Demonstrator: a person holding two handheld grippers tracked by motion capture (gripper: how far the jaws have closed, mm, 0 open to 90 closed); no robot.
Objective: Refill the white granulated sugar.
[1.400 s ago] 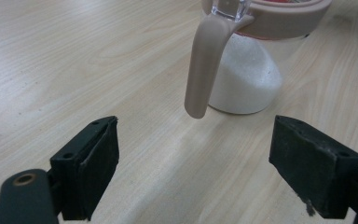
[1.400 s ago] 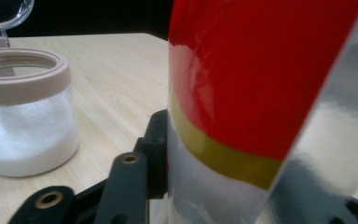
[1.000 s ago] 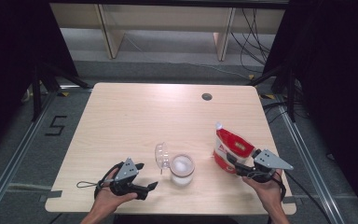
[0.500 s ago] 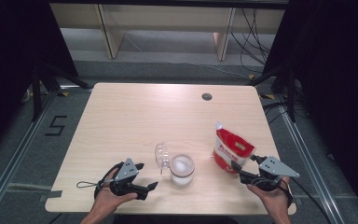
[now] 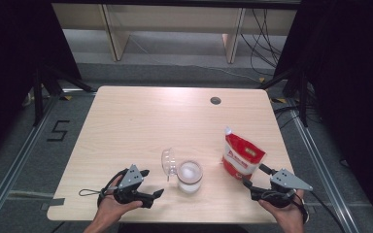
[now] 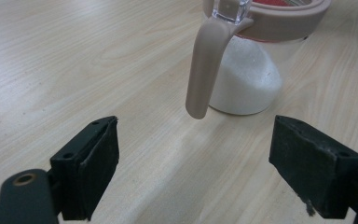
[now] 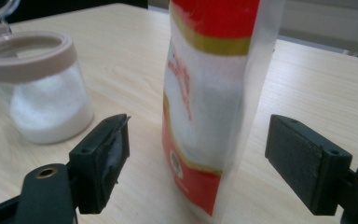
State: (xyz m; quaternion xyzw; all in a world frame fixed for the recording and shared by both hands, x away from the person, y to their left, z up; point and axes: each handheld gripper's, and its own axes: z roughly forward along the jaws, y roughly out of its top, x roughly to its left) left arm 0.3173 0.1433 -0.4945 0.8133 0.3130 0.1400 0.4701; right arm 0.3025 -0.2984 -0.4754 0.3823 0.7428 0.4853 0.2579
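Jaws of both the left gripper (image 5: 148, 187) and right gripper (image 5: 256, 178) stand apart in the high view, the right having just been opening, so the red-and-white pouch (image 5: 241, 156) stands free beside the open jar (image 5: 189, 176) of white grains, presumably set down after pouring. Left gripper view: empty jaws face the jar's hanging clasp (image 6: 206, 69), rim cut off above. Right gripper view: the pouch (image 7: 209, 93) stands between untouching pads, its top cropped, print unreadable.

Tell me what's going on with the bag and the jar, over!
Right hand-held gripper open, jaws just widened, red bag standing free between them. Left hand-held gripper open, facing sugar jar, lid flipped up. Nothing in the way.
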